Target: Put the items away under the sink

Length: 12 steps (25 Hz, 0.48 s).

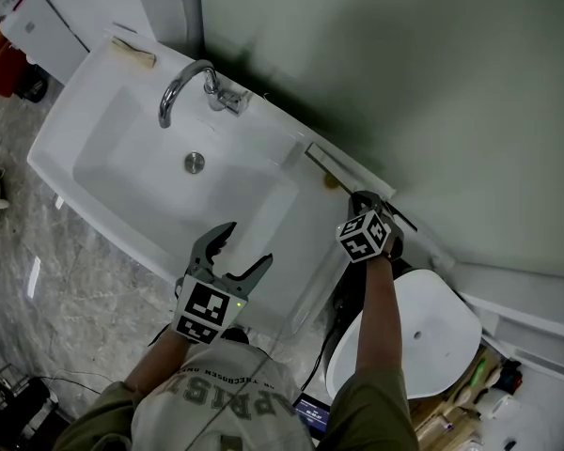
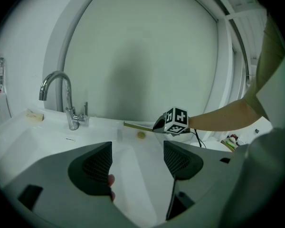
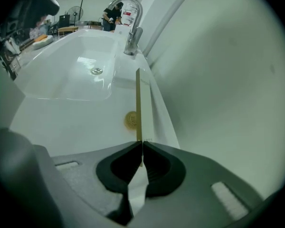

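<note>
A thin flat white pack with an olive edge point(image 3: 138, 103) lies along the sink's back ledge point(image 1: 325, 163), beside the wall. My right gripper point(image 3: 142, 145) is shut on its near end, and its marker cube point(image 1: 364, 234) shows at the ledge's right end. A small round yellowish thing point(image 3: 131, 119) rests on the counter just left of the pack point(image 2: 141, 135). My left gripper point(image 1: 247, 244) hangs open over the sink's front rim, with nothing between its jaws point(image 2: 135, 158).
The white sink point(image 1: 122, 158) has a chrome faucet point(image 1: 193, 87) at the back and a drain point(image 1: 195, 163). A tan bar point(image 1: 133, 53) lies on the far left corner. A white toilet lid point(image 1: 423, 332) stands to the right, cables beside it.
</note>
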Each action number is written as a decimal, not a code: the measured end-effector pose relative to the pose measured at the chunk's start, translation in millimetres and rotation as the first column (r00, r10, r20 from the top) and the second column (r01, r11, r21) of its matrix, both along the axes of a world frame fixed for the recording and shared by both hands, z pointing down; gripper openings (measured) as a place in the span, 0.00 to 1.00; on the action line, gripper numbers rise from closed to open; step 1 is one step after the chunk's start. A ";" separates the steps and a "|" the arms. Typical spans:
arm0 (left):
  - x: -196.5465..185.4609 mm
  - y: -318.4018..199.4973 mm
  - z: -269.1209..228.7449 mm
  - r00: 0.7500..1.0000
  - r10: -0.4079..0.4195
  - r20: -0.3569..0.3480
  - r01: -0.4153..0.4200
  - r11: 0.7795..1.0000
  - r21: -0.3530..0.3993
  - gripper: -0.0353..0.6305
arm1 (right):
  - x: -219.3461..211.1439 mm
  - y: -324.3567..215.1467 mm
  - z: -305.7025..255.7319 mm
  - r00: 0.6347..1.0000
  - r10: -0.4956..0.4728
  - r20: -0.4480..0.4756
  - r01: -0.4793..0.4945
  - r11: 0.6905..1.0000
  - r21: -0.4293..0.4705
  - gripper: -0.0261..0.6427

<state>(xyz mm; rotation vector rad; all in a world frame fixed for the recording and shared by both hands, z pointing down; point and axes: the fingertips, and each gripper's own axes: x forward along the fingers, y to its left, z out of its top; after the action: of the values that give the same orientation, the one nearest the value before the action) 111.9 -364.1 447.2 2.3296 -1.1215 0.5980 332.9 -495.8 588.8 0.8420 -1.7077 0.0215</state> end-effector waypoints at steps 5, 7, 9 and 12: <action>-8.0 -9.7 8.9 0.998 0.016 0.063 -0.018 0.999 0.036 0.54 | -9.1 9.6 -22.8 0.999 -0.042 0.010 0.042 0.998 0.051 0.06; -5.9 -22.4 23.3 0.994 0.052 0.096 -0.056 0.997 0.045 0.54 | -14.2 13.5 -34.0 0.998 -0.061 0.020 0.060 0.995 0.077 0.06; -2.4 -38.3 36.6 0.991 0.078 0.105 -0.082 0.996 0.032 0.54 | -20.1 19.0 -49.2 0.996 -0.083 0.029 0.079 0.991 0.111 0.06; 6.3 -59.3 35.1 0.999 0.052 0.018 -0.052 0.999 -0.012 0.54 | -31.3 30.1 -81.2 0.992 -0.120 0.041 0.111 0.978 0.175 0.06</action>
<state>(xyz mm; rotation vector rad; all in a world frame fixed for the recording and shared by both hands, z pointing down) 118.1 -423.4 482.3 2.3536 -1.0657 0.6440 301.6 -465.7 507.6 0.8735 -1.8235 -0.1877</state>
